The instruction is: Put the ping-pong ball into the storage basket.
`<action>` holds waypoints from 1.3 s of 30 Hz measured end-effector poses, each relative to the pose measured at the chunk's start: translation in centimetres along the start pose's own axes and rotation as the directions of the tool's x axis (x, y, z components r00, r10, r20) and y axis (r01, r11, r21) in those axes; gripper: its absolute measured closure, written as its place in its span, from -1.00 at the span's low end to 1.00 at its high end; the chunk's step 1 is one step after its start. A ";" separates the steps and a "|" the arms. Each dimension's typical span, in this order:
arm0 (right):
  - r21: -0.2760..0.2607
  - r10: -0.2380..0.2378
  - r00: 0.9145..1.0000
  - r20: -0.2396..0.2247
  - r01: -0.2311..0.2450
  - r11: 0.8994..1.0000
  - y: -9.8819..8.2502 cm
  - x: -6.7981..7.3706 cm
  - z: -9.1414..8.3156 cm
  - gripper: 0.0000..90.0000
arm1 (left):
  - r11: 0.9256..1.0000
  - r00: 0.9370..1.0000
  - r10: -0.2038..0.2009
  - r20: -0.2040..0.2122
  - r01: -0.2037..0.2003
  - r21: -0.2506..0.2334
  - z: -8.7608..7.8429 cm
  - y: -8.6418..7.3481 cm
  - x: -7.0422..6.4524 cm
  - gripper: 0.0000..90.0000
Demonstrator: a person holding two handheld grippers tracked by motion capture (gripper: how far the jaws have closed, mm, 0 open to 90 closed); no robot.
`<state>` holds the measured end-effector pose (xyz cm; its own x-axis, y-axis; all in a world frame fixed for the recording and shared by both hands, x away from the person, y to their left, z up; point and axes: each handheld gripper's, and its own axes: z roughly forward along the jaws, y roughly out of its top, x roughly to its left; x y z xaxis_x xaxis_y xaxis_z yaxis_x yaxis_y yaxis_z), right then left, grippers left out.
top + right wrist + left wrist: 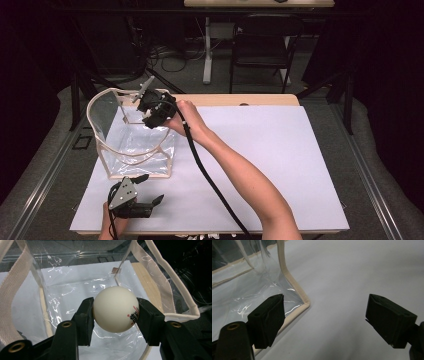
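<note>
Ball poised over the clear bag

Ball, white with red and black print, sits pinched between the two pads of the right claw, which hangs over the open mouth of the clear plastic bag. In the right gripper view the bag's floor lies directly below the ball, with the beige-trimmed rim and a woven handle to either side. The left claw is spread wide and holds nothing, resting low near the bag's front corner.

Risks from here, as I judge them: the ball is smooth and round and gripped across its middle, so a slight loosening could let it slip early. Let go off-centre, it may hit the rim or handle and bounce out. The bag is thin and soft; nothing steadies it, so a knock from the claw could tip or fold a wall.

White sheeting covers the tabletop, with a wooden edge at the far side. Beyond are a dark floor, cables, a chair and black drapes.
</note>
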<state>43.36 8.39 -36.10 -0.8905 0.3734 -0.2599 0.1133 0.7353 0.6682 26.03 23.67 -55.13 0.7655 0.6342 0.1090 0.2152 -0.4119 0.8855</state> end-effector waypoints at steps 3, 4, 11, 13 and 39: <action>0.008 -0.001 1.000 -0.004 0.001 1.000 -0.1 0.1 0.2 0.13 | 1.000 1.000 0.004 -0.001 -0.004 0.002 0.0 0.0 0.0 -0.65; 0.007 0.003 1.000 -0.006 -0.002 1.000 -0.1 0.1 0.2 0.13 | 1.000 1.000 0.003 -0.001 -0.003 0.003 0.0 0.0 0.0 -0.65; 0.015 0.010 1.000 -0.019 -0.010 1.000 -0.2 0.1 0.6 0.13 | 1.000 1.000 0.002 -0.001 -0.002 0.001 0.0 0.0 0.0 -0.65; 0.019 0.011 1.000 -0.023 -0.011 1.000 -0.2 0.1 0.7 0.13 | 1.000 1.000 0.001 -0.001 -0.001 0.000 0.0 0.0 0.0 -0.65; 0.062 0.022 0.997 -0.078 -0.017 0.998 -0.5 0.8 2.1 0.12 | 1.000 1.000 0.000 -0.003 0.000 -0.003 -0.1 0.0 0.1 -0.65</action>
<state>43.52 9.54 -38.12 -0.9194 0.3443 -0.1901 0.1558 0.7627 0.6277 26.02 23.74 -55.09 0.7634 0.6363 0.1109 0.2129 -0.4099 0.8869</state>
